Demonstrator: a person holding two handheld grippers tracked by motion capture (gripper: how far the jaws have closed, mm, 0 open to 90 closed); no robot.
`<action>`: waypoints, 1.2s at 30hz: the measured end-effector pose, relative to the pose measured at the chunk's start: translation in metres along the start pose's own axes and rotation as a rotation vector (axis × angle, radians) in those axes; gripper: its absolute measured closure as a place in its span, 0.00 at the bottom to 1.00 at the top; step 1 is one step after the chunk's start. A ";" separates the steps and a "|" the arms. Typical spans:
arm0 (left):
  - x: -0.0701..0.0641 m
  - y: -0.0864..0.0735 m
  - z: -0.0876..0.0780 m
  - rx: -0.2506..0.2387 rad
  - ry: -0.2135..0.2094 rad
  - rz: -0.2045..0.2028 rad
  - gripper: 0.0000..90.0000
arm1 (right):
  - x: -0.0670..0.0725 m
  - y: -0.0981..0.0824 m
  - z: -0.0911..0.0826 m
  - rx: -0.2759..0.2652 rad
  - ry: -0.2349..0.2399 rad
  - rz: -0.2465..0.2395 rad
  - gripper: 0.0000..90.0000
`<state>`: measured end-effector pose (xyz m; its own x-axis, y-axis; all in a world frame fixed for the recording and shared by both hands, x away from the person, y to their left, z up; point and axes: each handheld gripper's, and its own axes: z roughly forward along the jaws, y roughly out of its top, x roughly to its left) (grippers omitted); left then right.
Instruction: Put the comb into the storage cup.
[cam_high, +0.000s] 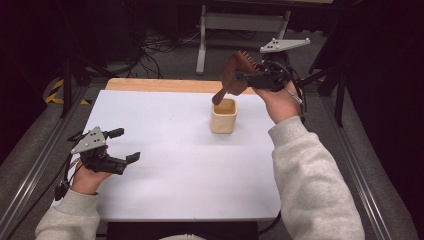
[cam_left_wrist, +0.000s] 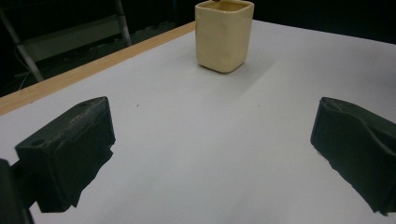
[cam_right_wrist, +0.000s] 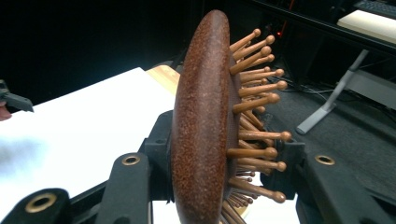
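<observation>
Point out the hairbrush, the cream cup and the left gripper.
hairbrush (cam_right_wrist: 201, 121), right gripper view, on its brown back.
cream cup (cam_high: 223, 117), high view, on its front wall.
left gripper (cam_high: 124, 145), high view, between its open jaws.

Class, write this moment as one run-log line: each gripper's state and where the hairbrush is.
right gripper: shut on hairbrush | handle tip over cup | left gripper: open, holding nothing, over table

Light grey sleeves; each black claw (cam_high: 125, 145) apparently carries a grey plate.
</observation>
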<state>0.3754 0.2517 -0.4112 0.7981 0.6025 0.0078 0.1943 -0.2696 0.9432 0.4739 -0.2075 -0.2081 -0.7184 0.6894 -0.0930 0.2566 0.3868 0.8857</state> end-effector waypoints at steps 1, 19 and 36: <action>0.000 0.000 0.000 0.000 -0.001 0.000 0.01 | -0.001 0.000 0.000 0.001 -0.006 0.000 0.60; -0.001 0.000 0.000 0.001 0.005 0.004 0.01 | -0.012 -0.010 0.006 0.031 -0.041 0.022 0.60; -0.001 0.000 0.000 0.004 0.010 0.010 0.00 | -0.022 -0.033 0.028 0.065 -0.011 0.078 0.59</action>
<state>0.3747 0.2510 -0.4109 0.7943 0.6072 0.0210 0.1883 -0.2788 0.9417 0.4996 -0.2178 -0.2477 -0.6875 0.7256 -0.0299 0.3531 0.3699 0.8594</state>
